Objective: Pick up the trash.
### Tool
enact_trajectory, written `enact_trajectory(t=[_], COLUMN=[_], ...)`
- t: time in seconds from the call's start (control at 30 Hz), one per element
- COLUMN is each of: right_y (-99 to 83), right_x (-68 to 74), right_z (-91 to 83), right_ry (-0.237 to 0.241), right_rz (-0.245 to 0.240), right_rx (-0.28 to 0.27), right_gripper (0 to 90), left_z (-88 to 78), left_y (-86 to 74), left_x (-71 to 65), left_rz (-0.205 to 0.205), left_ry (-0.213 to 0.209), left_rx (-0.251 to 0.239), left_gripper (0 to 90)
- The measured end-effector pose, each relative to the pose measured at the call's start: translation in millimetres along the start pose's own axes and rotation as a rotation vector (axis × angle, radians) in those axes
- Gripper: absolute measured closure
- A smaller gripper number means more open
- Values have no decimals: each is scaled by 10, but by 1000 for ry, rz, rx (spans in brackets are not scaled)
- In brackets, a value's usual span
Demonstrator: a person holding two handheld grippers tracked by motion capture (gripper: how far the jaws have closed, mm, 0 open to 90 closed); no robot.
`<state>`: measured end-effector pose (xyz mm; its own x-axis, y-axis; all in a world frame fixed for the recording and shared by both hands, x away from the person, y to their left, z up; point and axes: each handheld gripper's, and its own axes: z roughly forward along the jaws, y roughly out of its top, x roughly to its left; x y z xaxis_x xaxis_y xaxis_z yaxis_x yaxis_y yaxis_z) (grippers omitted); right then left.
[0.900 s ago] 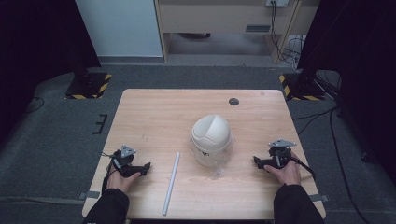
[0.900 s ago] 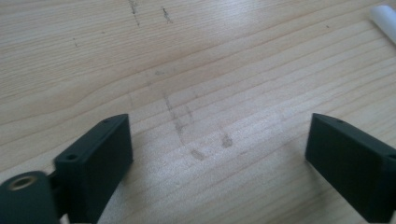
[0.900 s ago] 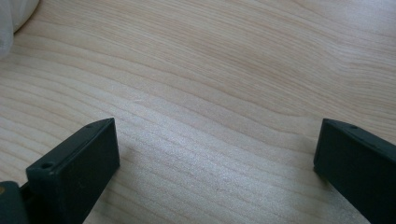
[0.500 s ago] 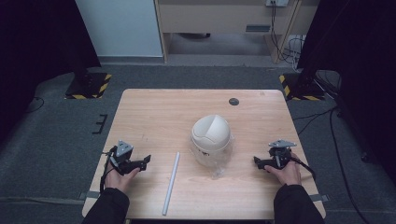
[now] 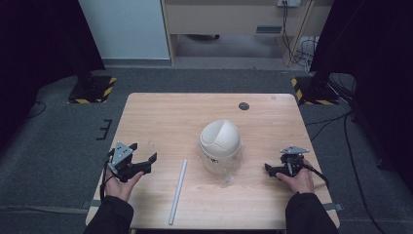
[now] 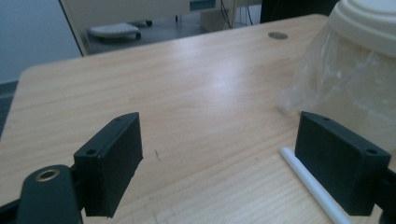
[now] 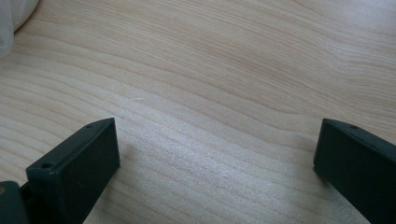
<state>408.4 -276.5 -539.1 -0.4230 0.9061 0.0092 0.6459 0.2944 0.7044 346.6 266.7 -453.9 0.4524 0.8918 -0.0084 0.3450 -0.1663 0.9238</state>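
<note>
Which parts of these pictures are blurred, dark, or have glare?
High view: the table is evenly lit, the surroundings dark. Left gripper view: the wood shows pale glare, the plastic bag looks soft, the white tube sharper. Right gripper view: the right gripper jaws are blurred, the wood grain clear.

Light wooden table with rounded corners, a small dark round cap set in near its far edge. Grey carpet floor all round. Black curtains hanging at far left and far right, their stand bases edged with yellow-black hazard tape. Pale blue-white panel at far left of centre. Beige wooden furniture along the far wall, with cables trailing down at its right end. Even, soft indoor light.
</note>
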Motion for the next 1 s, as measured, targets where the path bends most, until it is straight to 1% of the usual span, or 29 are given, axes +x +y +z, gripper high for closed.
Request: enact_trajectory(t=[0.03, 0.07, 0.17, 0.23, 0.33, 0.4, 0.53, 0.57, 0.67, 0.7, 0.77, 0.8, 0.9, 0.93, 0.97, 1.0], right_y=[0, 0, 0, 0, 0, 0, 1, 1, 1, 1, 1, 1, 1, 1, 1, 1], right_x=[0, 0, 1, 0, 0, -1, 1, 0, 0, 0, 0, 0, 0, 0, -2, -2], right_z=[0, 0, 1, 0, 0, 0, 1, 1, 2, 2, 2, 2, 2, 2, 2, 2], right_ry=[0, 0, 0, 0, 0, 0, 0, 0, 0, 0, 0, 0, 0, 0, 1, 1], right_rz=[0, 1, 2, 1, 0, -1, 1, 1, 1, 1, 1, 1, 1, 1, -1, -1], right_rx=[0, 0, -1, 0, 0, 0, -1, -1, -1, -1, -1, -1, -1, -1, -1, -1], right_gripper=[6, 6, 6, 6, 6, 6, 6, 6, 5, 5, 5, 5, 5, 5, 5, 5], left_z=[0, -22, -50, -67, -94, -107, -123, -126, -135, -135, -146, -156, -159, -159, -146, -146], left_y=[0, 34, 79, 114, 173, 214, 297, 319, 391, 391, 440, 489, 556, 556, 589, 589], left_x=[0, -1, -15, -32, -63, -90, -147, -160, -202, -202, -235, -271, -326, -326, -354, -354], left_rz=[0, -5, -19, -19, -12, 2, 14, 16, 2, 2, 5, 12, 27, 27, 42, 42], left_ry=[0, -9, -24, -32, -52, -62, -104, -116, -159, -159, -175, -194, -221, -221, -239, -239], left_rx=[0, -24, -54, -67, -94, -109, -139, -145, -149, -149, -161, -169, -178, -178, -174, -174], left_gripper=[147, 147, 147, 146, 146, 146, 147, 147, 147, 148, 148, 148, 147, 145, 144, 143])
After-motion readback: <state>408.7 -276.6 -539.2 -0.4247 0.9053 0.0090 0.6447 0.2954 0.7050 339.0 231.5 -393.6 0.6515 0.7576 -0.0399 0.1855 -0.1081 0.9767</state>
